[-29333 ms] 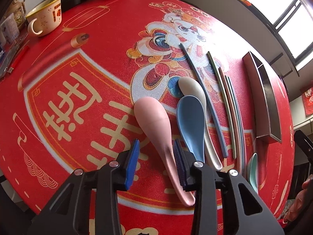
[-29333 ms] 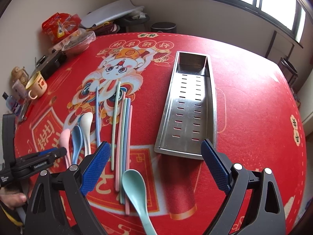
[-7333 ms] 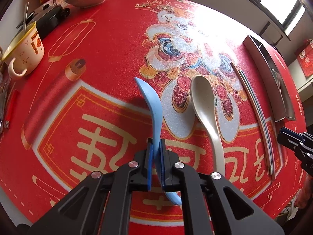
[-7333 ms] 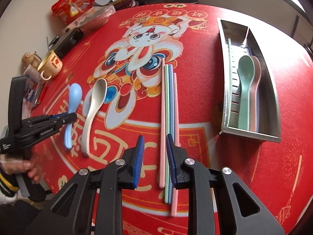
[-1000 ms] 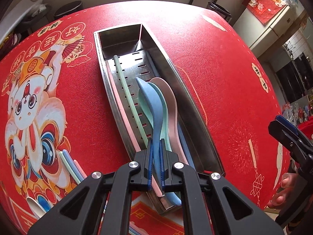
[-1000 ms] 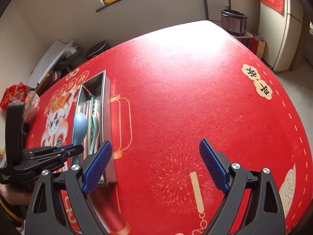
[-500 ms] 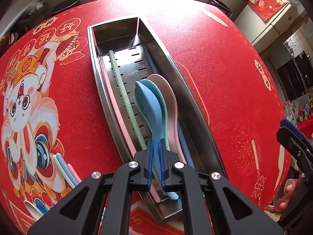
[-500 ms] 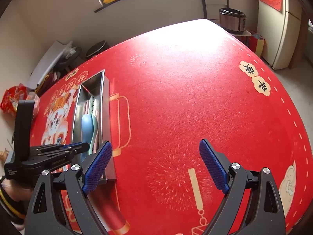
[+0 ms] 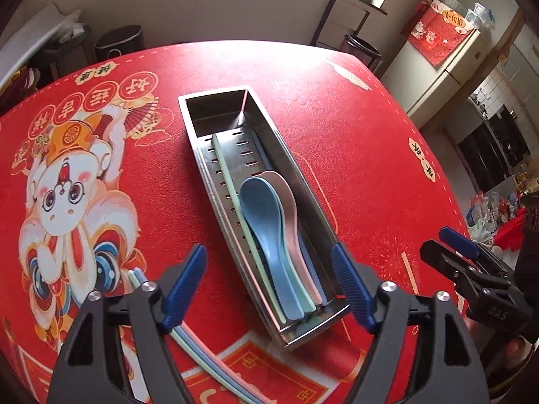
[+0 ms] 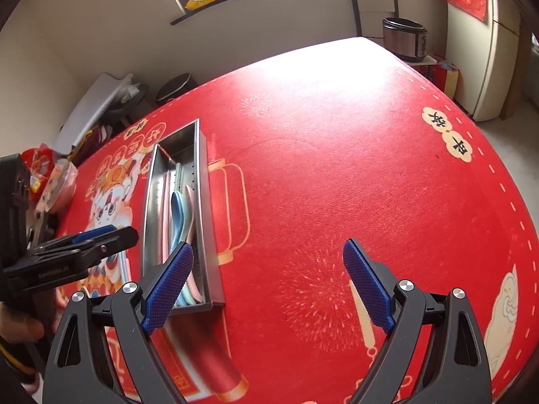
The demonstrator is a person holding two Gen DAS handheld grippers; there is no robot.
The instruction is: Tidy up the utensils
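A long, narrow stainless-steel tray [image 9: 305, 181] with slotted drain holes lies on a round table under a red felt-like cloth [image 9: 353, 128] printed with a cartoon rabbit [image 9: 67, 198] and gold characters. Inside the tray, 3 smooth matte plastic spoons are nested: a blue spoon [image 9: 269, 222] on top, a mint one beneath, and a pink spoon [image 9: 286, 198] on the far side. Their oval bowls point toward the tray's far, walled-off end, handles toward the near end, running along the tray's long axis. A pale green chopstick [image 9: 229, 181] lies parallel beside them.

The left gripper [image 9: 269, 286] hovers above the tray's near end, its ribbed blue pads just sprung wide apart and gripping nothing. The right gripper [image 10: 266, 276] is likewise spread and empty, over bare cloth just beside the tray. More pastel chopsticks [image 9: 202, 350] lie on the cloth beneath the left gripper.

Beyond the table are cream walls, a bright window and a refrigerator [image 9: 448, 54].
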